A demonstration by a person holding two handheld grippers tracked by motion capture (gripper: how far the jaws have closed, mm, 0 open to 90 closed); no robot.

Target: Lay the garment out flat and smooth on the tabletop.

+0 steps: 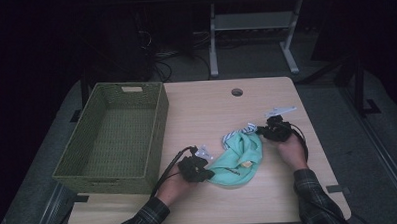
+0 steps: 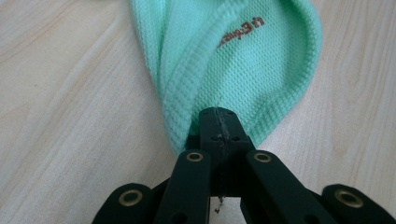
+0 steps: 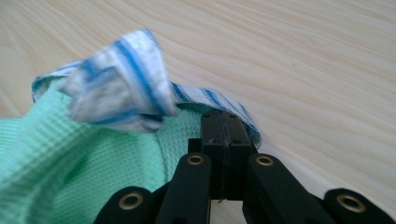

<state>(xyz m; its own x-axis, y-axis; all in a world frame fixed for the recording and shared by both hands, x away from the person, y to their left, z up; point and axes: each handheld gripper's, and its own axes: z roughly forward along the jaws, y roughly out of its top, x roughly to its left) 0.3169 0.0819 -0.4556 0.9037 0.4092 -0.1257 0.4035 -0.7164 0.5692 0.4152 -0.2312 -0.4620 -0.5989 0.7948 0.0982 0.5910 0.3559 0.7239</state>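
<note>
High view: left gripper and right gripper clamped on mint garment; soft, light, limp; best held at hems.

Light wood table with rounded corners and a round cable hole near the far edge. A green woven basket sits on its left side, hanging a bit past the left edge. A mint green garment with a blue-striped white trim lies crumpled on the wood right of the basket, toward the near side.
</note>
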